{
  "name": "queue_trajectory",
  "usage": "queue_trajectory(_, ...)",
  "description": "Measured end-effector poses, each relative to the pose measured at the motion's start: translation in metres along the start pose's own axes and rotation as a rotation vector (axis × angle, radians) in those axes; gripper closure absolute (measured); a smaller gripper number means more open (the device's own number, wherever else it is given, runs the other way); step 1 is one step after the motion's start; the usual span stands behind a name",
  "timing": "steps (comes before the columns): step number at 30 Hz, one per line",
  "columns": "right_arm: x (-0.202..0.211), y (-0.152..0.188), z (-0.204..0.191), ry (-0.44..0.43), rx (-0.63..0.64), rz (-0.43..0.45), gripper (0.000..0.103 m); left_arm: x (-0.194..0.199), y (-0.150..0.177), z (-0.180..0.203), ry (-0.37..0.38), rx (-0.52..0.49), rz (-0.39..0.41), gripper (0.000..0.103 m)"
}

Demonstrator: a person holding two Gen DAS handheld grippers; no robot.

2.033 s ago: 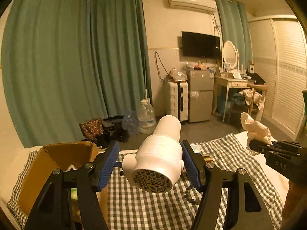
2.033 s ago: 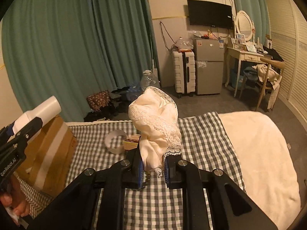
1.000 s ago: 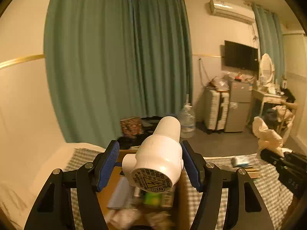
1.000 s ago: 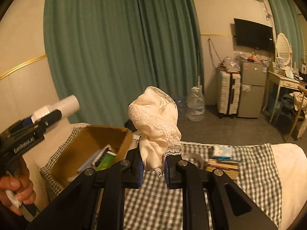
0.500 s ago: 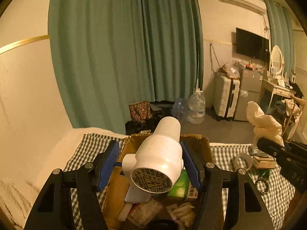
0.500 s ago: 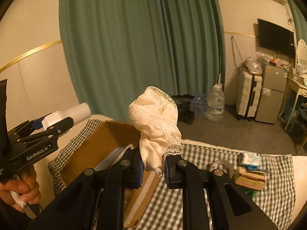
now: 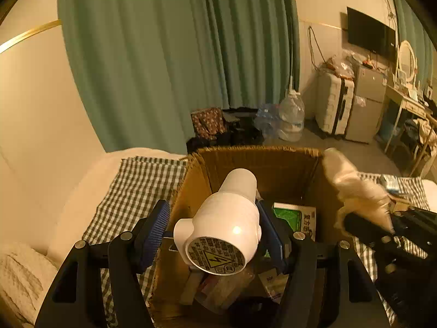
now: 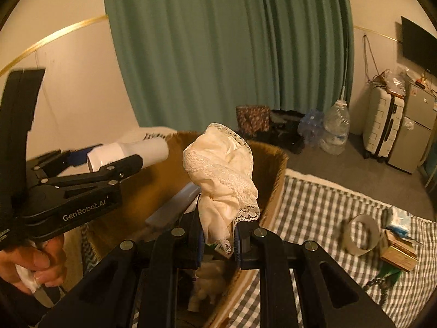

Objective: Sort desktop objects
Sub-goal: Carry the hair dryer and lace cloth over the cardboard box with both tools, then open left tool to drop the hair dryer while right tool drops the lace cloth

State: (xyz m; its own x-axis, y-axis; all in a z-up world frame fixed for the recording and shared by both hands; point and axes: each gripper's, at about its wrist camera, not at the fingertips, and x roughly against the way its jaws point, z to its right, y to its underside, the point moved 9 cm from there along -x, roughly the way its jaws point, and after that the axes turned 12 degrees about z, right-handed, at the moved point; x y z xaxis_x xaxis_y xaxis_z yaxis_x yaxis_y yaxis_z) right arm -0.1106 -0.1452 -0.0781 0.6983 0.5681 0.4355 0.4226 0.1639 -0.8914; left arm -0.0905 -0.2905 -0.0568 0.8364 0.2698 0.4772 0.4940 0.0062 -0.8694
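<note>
The left gripper (image 7: 215, 235) clamps a white hair dryer (image 7: 224, 224) above the open cardboard box (image 7: 259, 161). The right gripper (image 8: 217, 239) pinches a cream lace cloth (image 8: 221, 175) over the box's right rim, on the checked bedspread (image 8: 314, 205).

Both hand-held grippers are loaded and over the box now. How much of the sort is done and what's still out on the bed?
Done: the cardboard box already holds several items, including a green packet.

In hand: the left hand-held gripper holds the white hair dryer, and the right hand-held gripper is clamped on the cream lace cloth. Both are over the box, unreleased.

Left: a tape roll, a small stack of boxes and a dark beaded string lie on the checked cloth.
</note>
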Motion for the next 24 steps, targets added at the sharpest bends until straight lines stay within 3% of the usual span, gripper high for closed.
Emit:
queue_trajectory(9, -0.031, 0.025, -0.004, 0.0, 0.023, -0.069, 0.083, -0.03, 0.026, -0.004, 0.004, 0.034, -0.115, 0.034)
queue_trajectory(12, -0.035, 0.029, -0.001, 0.002, 0.015, -0.076, 0.073, -0.027, 0.023, -0.002, 0.023, 0.043, -0.098, 0.021)
queue_trajectory(14, -0.036, 0.028, -0.001, 0.001, 0.001, -0.069, 0.061, -0.025, 0.019, 0.0, 0.032, 0.04, -0.083, 0.02)
queue_trajectory(16, -0.036, 0.025, 0.0, 0.002, -0.008, -0.057, 0.058, -0.023, 0.016, 0.001, 0.032, 0.034, -0.071, 0.019)
queue_trajectory(18, -0.032, 0.023, 0.001, 0.023, -0.001, -0.048, 0.047, -0.02, 0.012, 0.001, 0.027, 0.033, -0.059, 0.019)
queue_trajectory(24, -0.013, 0.014, 0.014, 0.065, -0.053, -0.015, 0.045, -0.011, 0.0, -0.003, 0.033, 0.064, -0.023, 0.014)
